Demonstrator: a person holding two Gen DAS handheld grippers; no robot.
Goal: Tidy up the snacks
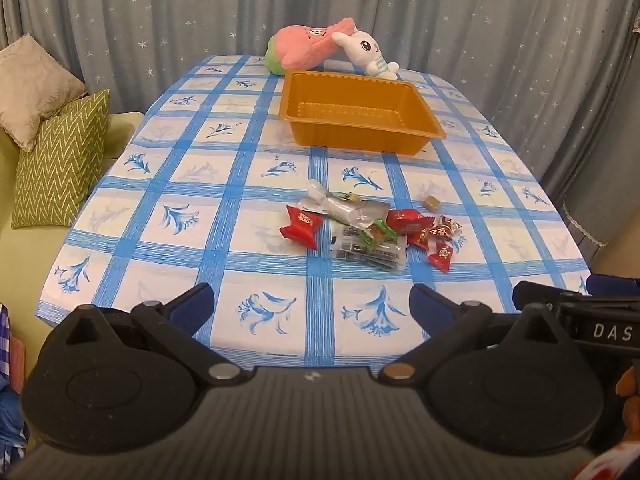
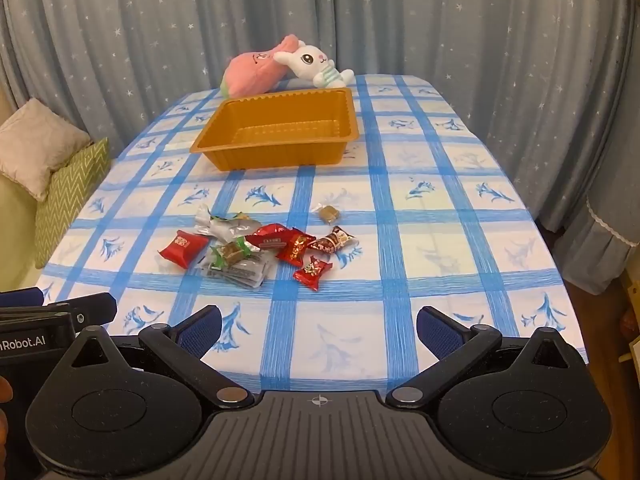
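Left gripper (image 1: 312, 300) and right gripper (image 2: 319, 322) hover above the near table edge, jaws spread wide, nothing held between them. Snack pile (image 1: 366, 230) lies mid-table on the blue-checked tablecloth (image 1: 224, 216), at 12 o'clock from the left gripper and 11 o'clock from the right. One small brown candy (image 2: 329, 214) lies just apart from the pile, at its 1 o'clock. Orange tray (image 1: 298, 80) stands beyond, at 12 o'clock, nothing in it. Two plush toys (image 2: 280, 66) lie behind the tray, against the curtain (image 2: 480, 20).
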